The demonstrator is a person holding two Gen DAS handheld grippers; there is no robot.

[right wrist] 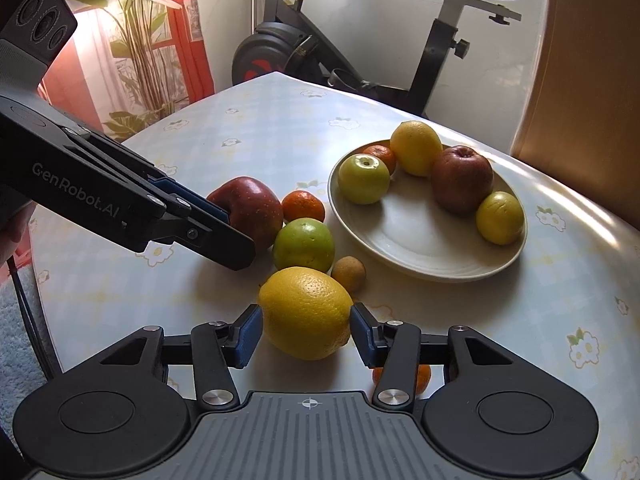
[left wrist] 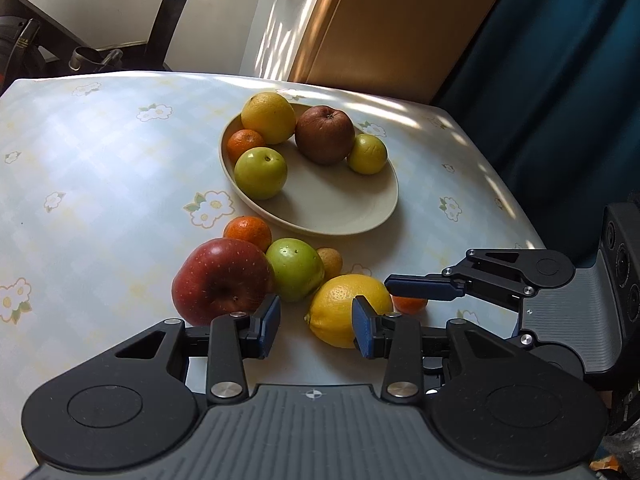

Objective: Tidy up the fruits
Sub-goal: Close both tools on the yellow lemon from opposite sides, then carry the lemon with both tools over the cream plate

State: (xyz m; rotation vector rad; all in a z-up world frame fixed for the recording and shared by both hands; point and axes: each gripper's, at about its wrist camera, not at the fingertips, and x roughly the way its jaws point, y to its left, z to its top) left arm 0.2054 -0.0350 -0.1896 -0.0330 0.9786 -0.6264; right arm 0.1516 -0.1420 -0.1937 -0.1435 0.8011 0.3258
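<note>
A cream plate (left wrist: 344, 208) (right wrist: 420, 256) holds a yellow citrus, a dark red apple (left wrist: 325, 134), a tangerine and two green-yellow fruits. On the table in front lie a red apple (left wrist: 220, 280) (right wrist: 250, 204), a tangerine (left wrist: 248, 232), a green apple (left wrist: 295, 268) (right wrist: 303, 245), a small brown fruit (right wrist: 349, 274), a big yellow lemon (left wrist: 340, 308) (right wrist: 306, 312) and another tangerine (left wrist: 410, 304). My left gripper (left wrist: 316, 324) is open, empty, between the red apple and the lemon. My right gripper (right wrist: 306, 330) has its pads on both sides of the lemon, touching it.
The table (left wrist: 100, 160) has a pale flowered cloth. An exercise bike (right wrist: 360, 52) and a potted plant (right wrist: 136, 52) stand behind it. A wooden panel (left wrist: 380, 28) and a dark blue curtain (left wrist: 560, 80) are at the right. The table's right edge is near the right gripper.
</note>
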